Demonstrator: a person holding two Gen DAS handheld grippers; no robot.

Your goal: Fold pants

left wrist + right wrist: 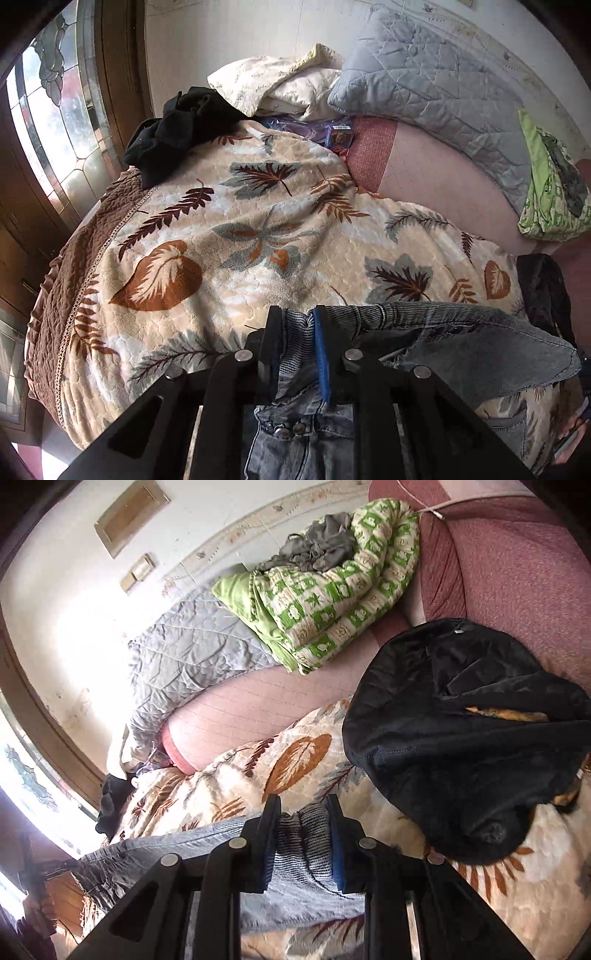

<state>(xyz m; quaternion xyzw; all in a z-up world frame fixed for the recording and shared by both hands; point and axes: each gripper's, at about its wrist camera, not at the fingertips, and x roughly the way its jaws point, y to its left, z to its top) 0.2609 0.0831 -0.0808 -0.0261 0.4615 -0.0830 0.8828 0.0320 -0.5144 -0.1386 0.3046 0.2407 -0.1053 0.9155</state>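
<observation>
Two black tongs grip one pair of washed grey-blue denim pants (461, 343) above a leaf-patterned cream blanket (221, 236): the left gripper (297, 332) pinches its ribbed waistband; the right gripper (303, 825) clamps that band's other end, beside a black garment (461, 738).

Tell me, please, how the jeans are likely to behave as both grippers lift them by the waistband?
The jeans will probably sag: the waistband droops between the left gripper and right gripper. The denim bunches between the pads, so it is floppy. The legs likely drag on the blanket.
</observation>
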